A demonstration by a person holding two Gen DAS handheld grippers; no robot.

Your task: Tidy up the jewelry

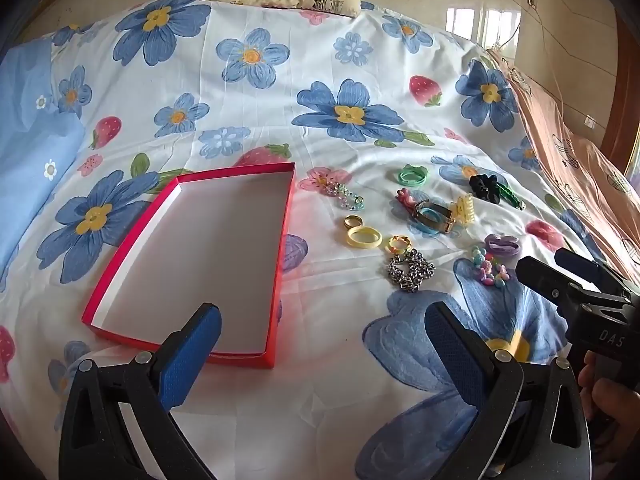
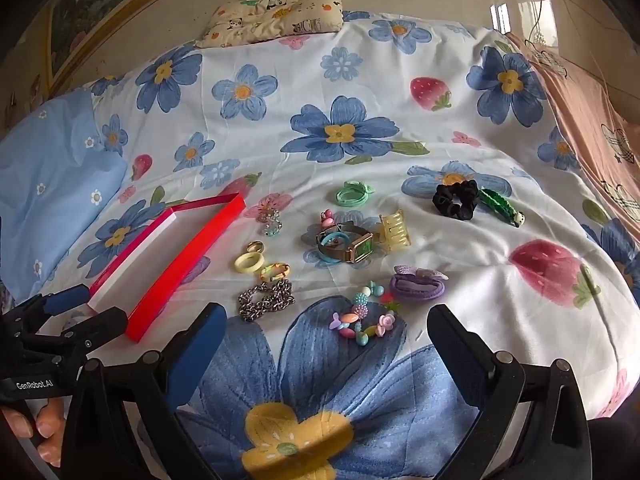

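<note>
Nothing is sorted yet, by the look of it: the red box (image 1: pixel 192 256) lies open and empty on the bed (image 1: pixel 280 92), toward its left side. All the jewelry sits loose on the sheet right of the box: a silver chain bracelet (image 2: pixel 266 300), a beaded bracelet (image 2: pixel 362 320), a square-faced watch (image 2: pixel 348 246), a yellow bangle (image 2: pixel 248 262), a black scrunchie (image 2: pixel 456 200). The left gripper (image 1: pixel 320 344) hovers over the box's near corner, jaws spread wide and holding nothing. The right gripper (image 2: pixel 324 344) hangs just short of the beaded bracelet, jaws likewise spread and bare.
</note>
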